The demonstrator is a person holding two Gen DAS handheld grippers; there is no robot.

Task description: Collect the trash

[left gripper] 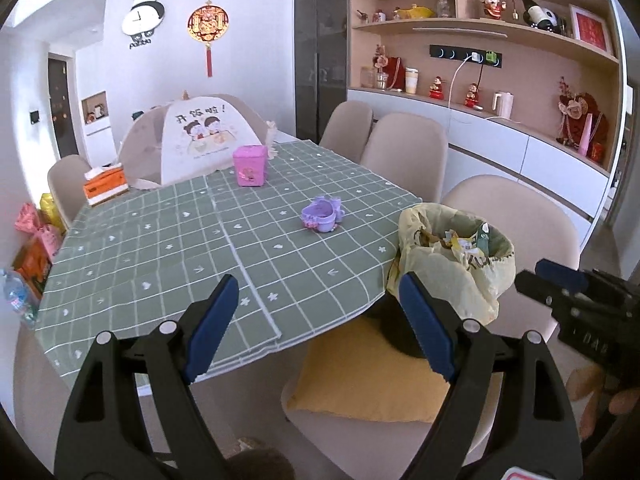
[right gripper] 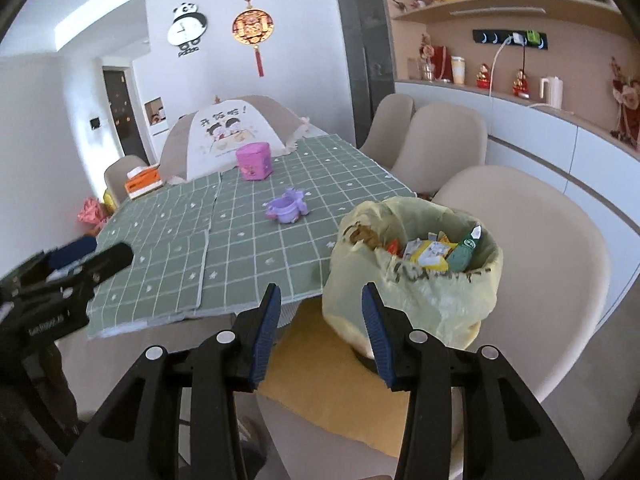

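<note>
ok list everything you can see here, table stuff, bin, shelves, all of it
tablecloth: one, green with white grid, over the table
food cover: one, beige and white with a cartoon print, far end of the table
pink box: one, pink, in front of the food cover
purple toy cup: one, purple, mid table
tissue box: one, orange, far left edge of the table
bin: one, yellow bag liner, holds wrappers, on the near chair's yellow cushion
chairs: at least four, beige, around the table
panda clock: one, black and white, on the wall
red wall ornament: one, beside the clock
shelves: ornaments, kettle, cups
left gripper: fingers open, empty
right gripper: fingers open, empty
</note>
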